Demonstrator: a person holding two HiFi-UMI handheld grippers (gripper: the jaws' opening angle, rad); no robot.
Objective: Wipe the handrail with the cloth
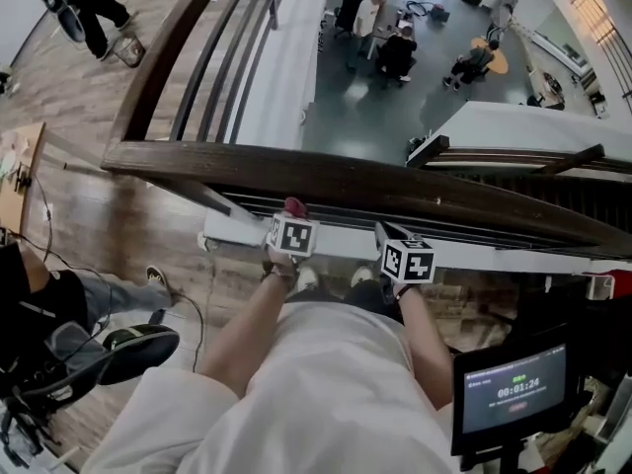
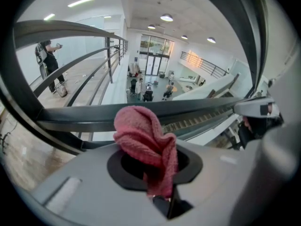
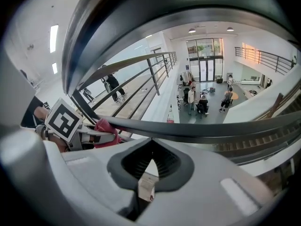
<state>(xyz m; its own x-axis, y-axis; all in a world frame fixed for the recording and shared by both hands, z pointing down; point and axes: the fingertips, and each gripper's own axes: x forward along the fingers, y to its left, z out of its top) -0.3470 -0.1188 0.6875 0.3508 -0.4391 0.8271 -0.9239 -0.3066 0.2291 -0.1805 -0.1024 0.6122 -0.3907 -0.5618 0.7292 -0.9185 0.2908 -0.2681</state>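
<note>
The dark wooden handrail [image 1: 326, 176] crosses the head view from left to right, just beyond both grippers. My left gripper [image 1: 292, 227] is shut on a pink cloth [image 1: 294, 206], whose bunched top stands just under the rail's near edge. In the left gripper view the cloth [image 2: 141, 131] sticks up out of the closed left gripper [image 2: 157, 173], with the handrail [image 2: 84, 117] right behind it. My right gripper [image 1: 400, 245] sits a hand's width to the right, below the rail. Its own view shows the right gripper [image 3: 150, 166] shut with nothing in it, the handrail [image 3: 211, 128] ahead and the cloth [image 3: 106, 126] to the left.
Thinner metal rails [image 1: 296, 205] run under the handrail. Beyond is a drop to a lower floor where people sit [image 1: 395, 52]. A person [image 1: 89, 3] stands on the wooden floor at far left. A timer screen [image 1: 513, 388] is at lower right.
</note>
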